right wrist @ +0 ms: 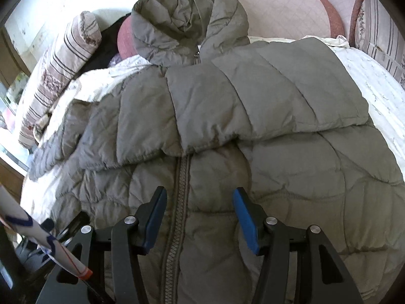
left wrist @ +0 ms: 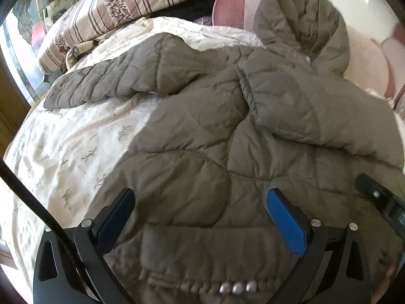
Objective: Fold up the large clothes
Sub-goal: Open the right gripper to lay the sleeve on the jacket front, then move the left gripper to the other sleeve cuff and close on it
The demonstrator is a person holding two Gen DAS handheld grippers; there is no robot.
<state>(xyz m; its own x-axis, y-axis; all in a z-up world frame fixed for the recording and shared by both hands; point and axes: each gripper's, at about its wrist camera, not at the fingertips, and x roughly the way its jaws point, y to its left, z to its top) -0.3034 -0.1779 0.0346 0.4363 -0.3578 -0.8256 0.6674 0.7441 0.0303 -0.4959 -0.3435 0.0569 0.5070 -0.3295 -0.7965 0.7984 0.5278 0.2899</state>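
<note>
Both pairs of fingers stand wide apart and hold nothing. Those of the left gripper (left wrist: 200, 215) hover over the lower hem of a grey-brown puffer jacket (left wrist: 215, 126), which lies spread on a bed (left wrist: 63, 147) with a pale floral cover. Those of the right gripper (right wrist: 200, 217) hover over the jacket's front, astride the closed zipper (right wrist: 181, 202).

Only the left view shows one sleeve (left wrist: 106, 83) stretched out flat across the bed cover, and a row of pale snaps (left wrist: 236, 288) at the hem. Only the right view shows the other sleeve (right wrist: 278, 96) folded across the chest (its cuff end reaches the zipper line). The hood (right wrist: 189, 17) rests against a pink headboard (right wrist: 278, 12). A striped pillow (left wrist: 121, 2) lies beside it.
</note>
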